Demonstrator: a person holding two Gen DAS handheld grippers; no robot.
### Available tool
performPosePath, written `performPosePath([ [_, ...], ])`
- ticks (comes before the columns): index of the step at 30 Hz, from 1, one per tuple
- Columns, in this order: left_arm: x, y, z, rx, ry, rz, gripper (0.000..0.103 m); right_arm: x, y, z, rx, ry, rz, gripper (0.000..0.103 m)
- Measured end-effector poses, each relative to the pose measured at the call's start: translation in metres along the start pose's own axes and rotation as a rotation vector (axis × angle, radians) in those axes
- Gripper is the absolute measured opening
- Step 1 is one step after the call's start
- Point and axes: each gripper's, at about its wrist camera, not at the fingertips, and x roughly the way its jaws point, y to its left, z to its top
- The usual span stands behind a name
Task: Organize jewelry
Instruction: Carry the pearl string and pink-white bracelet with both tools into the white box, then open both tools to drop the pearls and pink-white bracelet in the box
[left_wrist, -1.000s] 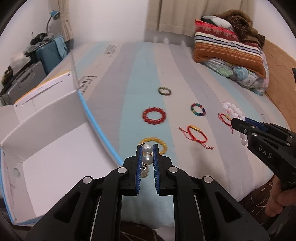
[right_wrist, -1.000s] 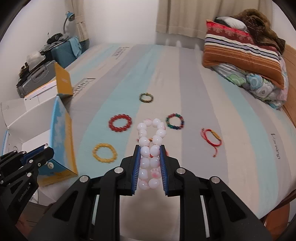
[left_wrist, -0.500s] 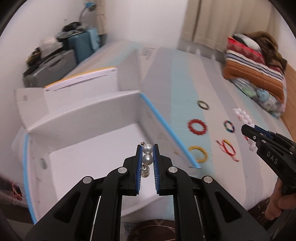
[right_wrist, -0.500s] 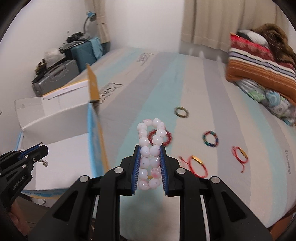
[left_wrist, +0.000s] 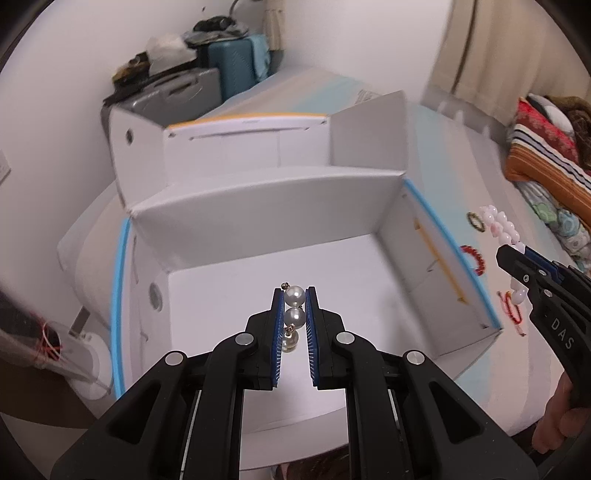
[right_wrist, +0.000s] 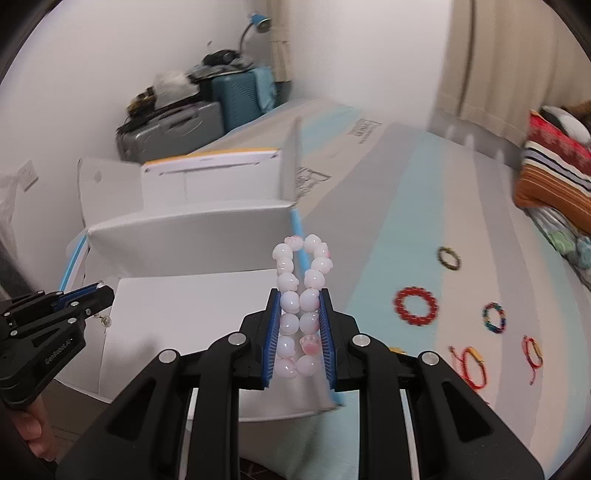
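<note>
The left tongs (left_wrist: 294, 325) clenched a light, slippery pearl earring (left_wrist: 293, 316) over the open white box (left_wrist: 258, 206); the right tongs (right_wrist: 298, 332) squeezed a stretchy pink-white bead bracelet (right_wrist: 300, 295) mid-loop, its free end drooping near the box's rim.

The striped red-and-orange pillow (right_wrist: 554, 177) is cut off at the right edge of the right wrist view and smeared by blur. The small yellow bead bracelet (right_wrist: 397, 349) shows only a sliver — the black gripper body hides the rest. In the left wrist view, the red bead bracelet (left_wrist: 474, 258) sits half behind the white cardboard box's blue-edged wall (left_wrist: 443, 236).
</note>
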Motion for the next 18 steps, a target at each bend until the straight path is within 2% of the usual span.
performPosePath([
  [8, 0.028, 0.035, -0.017, -0.061, 0.081, 0.071, 0.010, 0.037, 0.039, -0.008, -0.046, 0.065, 0.058, 0.019],
  [18, 0.061, 0.051, -0.037, -0.101, 0.177, 0.104, 0.010, 0.085, 0.049, -0.032, -0.039, 0.252, 0.053, 0.019],
])
